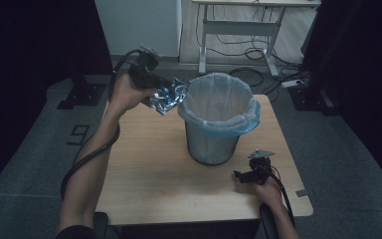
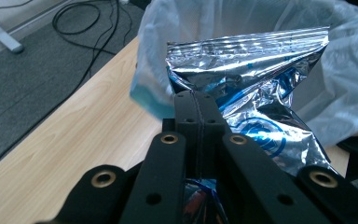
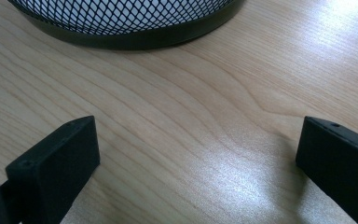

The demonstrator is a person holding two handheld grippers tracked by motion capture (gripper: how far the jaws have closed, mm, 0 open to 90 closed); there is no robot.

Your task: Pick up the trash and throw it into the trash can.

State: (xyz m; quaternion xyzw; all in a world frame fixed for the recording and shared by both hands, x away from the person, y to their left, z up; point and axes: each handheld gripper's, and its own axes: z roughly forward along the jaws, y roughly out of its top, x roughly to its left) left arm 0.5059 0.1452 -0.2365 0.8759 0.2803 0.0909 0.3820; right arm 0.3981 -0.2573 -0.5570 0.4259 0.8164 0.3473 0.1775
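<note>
Foil bag: a crumpled silver foil snack bag with blue print [image 1: 168, 96], held in the air above the table's far left part, touching the outer left side of the bin's rim.
Left gripper: the black two-jaw left gripper [image 2: 198, 116] has its jaws pressed together, pinching the bag's lower edge; the bag stands up beyond the jaw tips.
Bin: a round black wire-mesh waste bin [image 1: 211, 144] lined with a pale blue plastic bag [image 1: 221, 102], standing in the middle of the light wooden table [image 1: 154, 174].
Right gripper: the black right gripper [image 1: 242, 176] rests low near the table's near right corner, jaws spread wide, nothing between them, the bin's base just ahead.
</note>
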